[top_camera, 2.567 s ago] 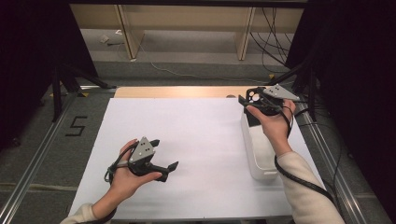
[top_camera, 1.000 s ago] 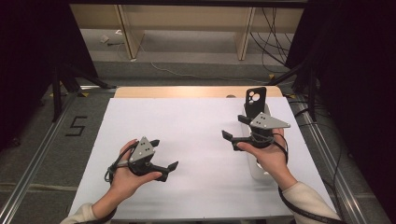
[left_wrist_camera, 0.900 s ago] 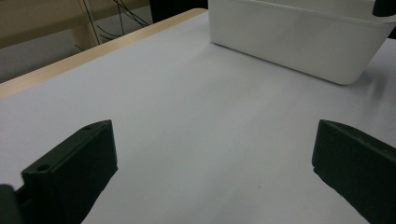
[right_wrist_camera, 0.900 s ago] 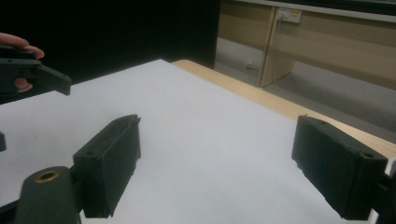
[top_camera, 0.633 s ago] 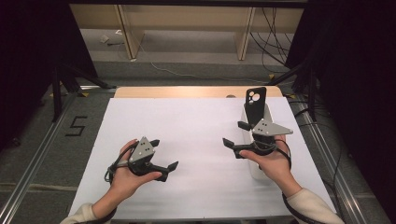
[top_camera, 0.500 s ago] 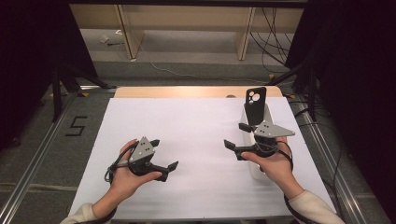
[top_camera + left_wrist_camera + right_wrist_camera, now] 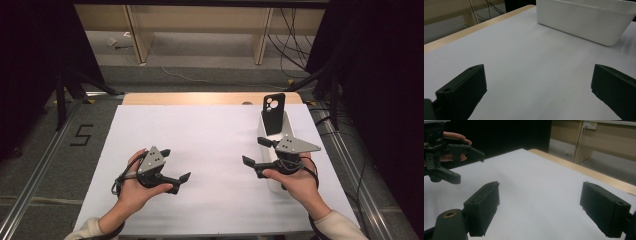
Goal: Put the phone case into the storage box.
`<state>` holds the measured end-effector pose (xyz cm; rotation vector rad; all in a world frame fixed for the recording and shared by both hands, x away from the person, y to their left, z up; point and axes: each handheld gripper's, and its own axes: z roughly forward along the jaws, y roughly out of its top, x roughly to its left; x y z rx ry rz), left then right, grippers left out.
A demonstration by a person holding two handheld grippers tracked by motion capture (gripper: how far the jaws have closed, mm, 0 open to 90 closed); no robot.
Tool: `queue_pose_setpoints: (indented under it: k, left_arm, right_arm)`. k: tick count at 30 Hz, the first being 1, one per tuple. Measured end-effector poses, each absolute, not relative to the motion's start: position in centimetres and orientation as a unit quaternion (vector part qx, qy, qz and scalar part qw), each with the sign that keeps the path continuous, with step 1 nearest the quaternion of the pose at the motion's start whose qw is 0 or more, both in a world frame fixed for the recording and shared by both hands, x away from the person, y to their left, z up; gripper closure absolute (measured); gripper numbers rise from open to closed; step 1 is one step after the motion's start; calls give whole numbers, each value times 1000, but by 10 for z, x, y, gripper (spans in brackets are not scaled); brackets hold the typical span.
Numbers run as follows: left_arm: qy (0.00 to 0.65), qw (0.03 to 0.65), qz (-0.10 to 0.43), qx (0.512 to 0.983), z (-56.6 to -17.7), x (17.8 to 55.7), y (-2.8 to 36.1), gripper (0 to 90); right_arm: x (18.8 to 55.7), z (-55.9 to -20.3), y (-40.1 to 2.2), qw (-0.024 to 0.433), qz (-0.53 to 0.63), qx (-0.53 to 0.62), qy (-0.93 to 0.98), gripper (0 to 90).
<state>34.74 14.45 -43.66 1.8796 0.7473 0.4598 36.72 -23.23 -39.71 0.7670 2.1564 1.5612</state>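
White sheet [image 7: 215, 145] lies bare between the left gripper [image 7: 175, 165] and right gripper [image 7: 256, 151], both with jaws apart and empty. Far right, a phone case [image 7: 274, 113] stands in the bin [image 7: 270, 182]; a floor mark [image 7: 81, 135] reads "5".

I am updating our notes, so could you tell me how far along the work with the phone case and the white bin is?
Done, it seems: the black phone case stands upright in the white bin. In hand: nothing; the right gripper sits beside the bin with open, empty jaws, and the left gripper is open over the white table cover. No loose items are visible to put away.
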Motion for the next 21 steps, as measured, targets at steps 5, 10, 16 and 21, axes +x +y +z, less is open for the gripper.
queue_pose_setpoints:
  k: [5,10,16,21]
  left_arm:
    - [310,510,192,779,-436,347,145,0]
    - [310,510,193,779,-436,347,145,0]
    - [310,509,193,780,-436,347,145,0]
    - [310,509,193,780,-436,347,145,0]
  right_arm:
    - [362,-398,-234,182,553,272,766,170]
    - [357,-401,-236,179,551,272,768,170]
    - [354,-403,-239,177,551,274,768,170]
    - [352,-404,-239,176,551,273,769,170]
